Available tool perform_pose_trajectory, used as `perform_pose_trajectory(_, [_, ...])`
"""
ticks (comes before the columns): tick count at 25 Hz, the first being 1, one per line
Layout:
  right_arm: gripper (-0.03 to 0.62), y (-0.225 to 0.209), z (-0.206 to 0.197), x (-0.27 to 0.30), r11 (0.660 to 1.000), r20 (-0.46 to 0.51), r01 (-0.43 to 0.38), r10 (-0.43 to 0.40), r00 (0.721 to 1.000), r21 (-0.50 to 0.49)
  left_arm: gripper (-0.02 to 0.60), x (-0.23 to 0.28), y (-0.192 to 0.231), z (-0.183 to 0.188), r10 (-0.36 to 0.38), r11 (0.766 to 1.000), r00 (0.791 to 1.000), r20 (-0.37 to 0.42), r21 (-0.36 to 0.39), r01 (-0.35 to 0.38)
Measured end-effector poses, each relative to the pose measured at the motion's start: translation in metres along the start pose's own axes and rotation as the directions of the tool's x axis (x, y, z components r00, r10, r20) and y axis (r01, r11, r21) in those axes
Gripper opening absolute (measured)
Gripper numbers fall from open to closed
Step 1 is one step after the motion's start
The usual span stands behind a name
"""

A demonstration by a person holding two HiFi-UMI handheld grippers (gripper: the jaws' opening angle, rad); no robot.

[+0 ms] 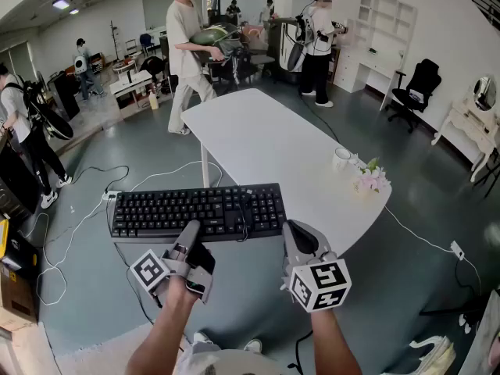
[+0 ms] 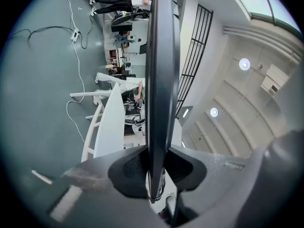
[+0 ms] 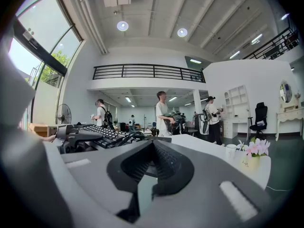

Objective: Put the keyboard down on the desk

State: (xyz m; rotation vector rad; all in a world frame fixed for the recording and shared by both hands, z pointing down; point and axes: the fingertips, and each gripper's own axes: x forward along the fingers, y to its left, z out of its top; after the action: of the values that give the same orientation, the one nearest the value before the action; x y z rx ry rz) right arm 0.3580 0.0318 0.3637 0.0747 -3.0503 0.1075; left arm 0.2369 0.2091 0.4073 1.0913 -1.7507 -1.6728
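A black keyboard [image 1: 195, 212] hangs level at the near left edge of the white desk [image 1: 266, 139], its right part over the desktop, its cable coiled on the keys. My left gripper [image 1: 191, 230] is shut on the keyboard's near edge. The left gripper view has the keyboard [image 2: 159, 80] edge-on between the pads of that gripper [image 2: 154, 175]. My right gripper [image 1: 291, 230] sits just off the keyboard's near right corner. In its own view the right gripper [image 3: 152, 144] is shut with nothing between the jaws, and the keyboard [image 3: 102, 134] lies to its left.
A white mug [image 1: 341, 158] and a small pot of flowers [image 1: 370, 180] stand near the desk's right edge. Cables and a power strip [image 1: 112, 196] lie on the floor at the left. Several people stand beyond the desk. A black office chair [image 1: 414, 92] is far right.
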Motion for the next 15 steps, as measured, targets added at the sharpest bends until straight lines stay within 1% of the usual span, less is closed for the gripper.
perform_pose_trajectory(8, [0.0, -0.007, -0.014, 0.004, 1.0, -0.007, -0.001, 0.001, 1.0, 0.026, 0.087, 0.005, 0.011, -0.002, 0.003, 1.0, 1.0, 0.0, -0.001, -0.003])
perform_pose_trajectory(12, [0.0, -0.011, -0.019, 0.023, 0.999, -0.022, 0.006, -0.006, 1.0, 0.033, 0.087, 0.02, 0.02, 0.01, 0.001, 1.0, 1.0, -0.003, -0.012, -0.001])
perform_pose_trajectory(15, [0.0, -0.011, -0.023, 0.044, 0.999, -0.037, 0.019, -0.018, 0.999, 0.033, 0.087, 0.033, 0.031, 0.026, 0.005, 1.0, 1.0, -0.011, -0.028, -0.005])
